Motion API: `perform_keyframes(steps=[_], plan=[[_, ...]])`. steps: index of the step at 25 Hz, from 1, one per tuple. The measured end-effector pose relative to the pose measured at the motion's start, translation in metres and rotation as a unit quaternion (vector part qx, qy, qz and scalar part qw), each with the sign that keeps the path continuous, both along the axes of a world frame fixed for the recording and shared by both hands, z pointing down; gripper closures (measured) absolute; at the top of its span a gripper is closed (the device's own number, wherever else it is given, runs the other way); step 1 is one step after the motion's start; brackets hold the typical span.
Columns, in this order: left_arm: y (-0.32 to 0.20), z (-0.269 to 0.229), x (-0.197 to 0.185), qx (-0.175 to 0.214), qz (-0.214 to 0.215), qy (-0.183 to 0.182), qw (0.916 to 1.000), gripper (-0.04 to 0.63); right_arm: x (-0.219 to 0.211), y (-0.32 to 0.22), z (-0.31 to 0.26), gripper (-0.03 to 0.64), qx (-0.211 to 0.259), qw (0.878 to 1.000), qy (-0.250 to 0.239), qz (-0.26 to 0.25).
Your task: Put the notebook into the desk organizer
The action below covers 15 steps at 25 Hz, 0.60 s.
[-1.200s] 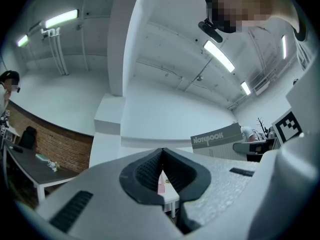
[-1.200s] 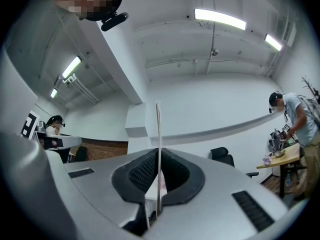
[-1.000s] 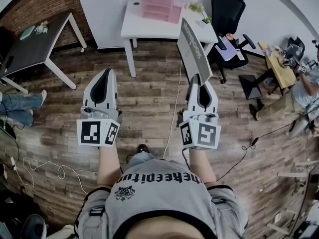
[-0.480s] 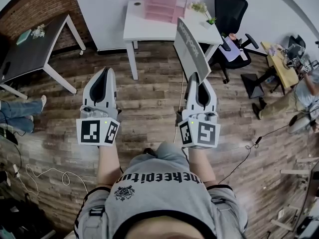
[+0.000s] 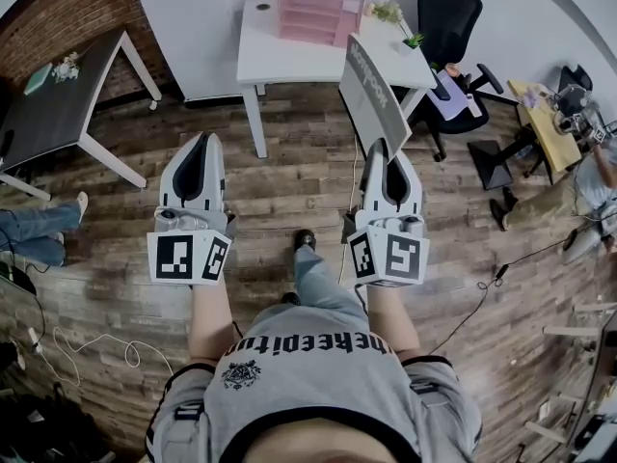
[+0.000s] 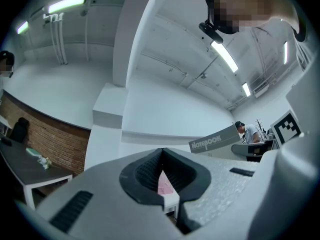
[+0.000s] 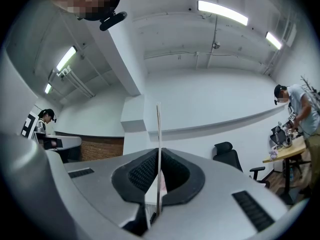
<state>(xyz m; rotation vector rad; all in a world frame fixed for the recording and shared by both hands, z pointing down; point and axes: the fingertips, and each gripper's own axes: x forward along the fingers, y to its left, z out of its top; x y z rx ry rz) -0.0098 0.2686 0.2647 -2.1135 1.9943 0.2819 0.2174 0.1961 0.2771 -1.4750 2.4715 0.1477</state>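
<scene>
In the head view my right gripper [image 5: 379,149] is shut on the lower edge of a grey notebook [image 5: 371,93], which stands up and tilts forward over the floor. In the right gripper view the notebook [image 7: 158,144] shows edge-on as a thin line between the pads. The left gripper [image 5: 199,158] is level with it on the left, shut and empty. A pink desk organizer [image 5: 318,6] stands on a white table [image 5: 262,58] ahead of both grippers. The left gripper view shows the notebook [image 6: 215,143] off to the right and a bit of the organizer [image 6: 163,184] past the jaws.
A dark table [image 5: 58,104] stands at the far left, with a seated person's legs [image 5: 34,228] near it. A black office chair [image 5: 448,13] and a small plant [image 5: 390,15] are right of the white table. A person [image 5: 593,167] works at a wooden desk [image 5: 545,128]. Cables [image 5: 96,345] lie on the floor.
The person has stepped forward: a foot now shows ahead between the grippers, and the floor has slid back. Both grippers hold their pose and the notebook stays gripped.
</scene>
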Motion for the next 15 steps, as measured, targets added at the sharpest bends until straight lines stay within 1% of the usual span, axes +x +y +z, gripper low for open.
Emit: perform_keyframes(steps=[9, 15], plan=[[-0.074, -0.012, -0.034, 0.008, -0.017, -0.005, 0.9998, 0.592, -0.04, -0.086, -0.011, 0.607, 0.006, 1.0, -0.006, -0.021], [-0.134, -0.02, -0.063, 0.014, -0.033, 0.0, 0.9994, 0.592, -0.067, -0.149, -0.02, 0.607, 0.013, 0.999, -0.001, -0.035]])
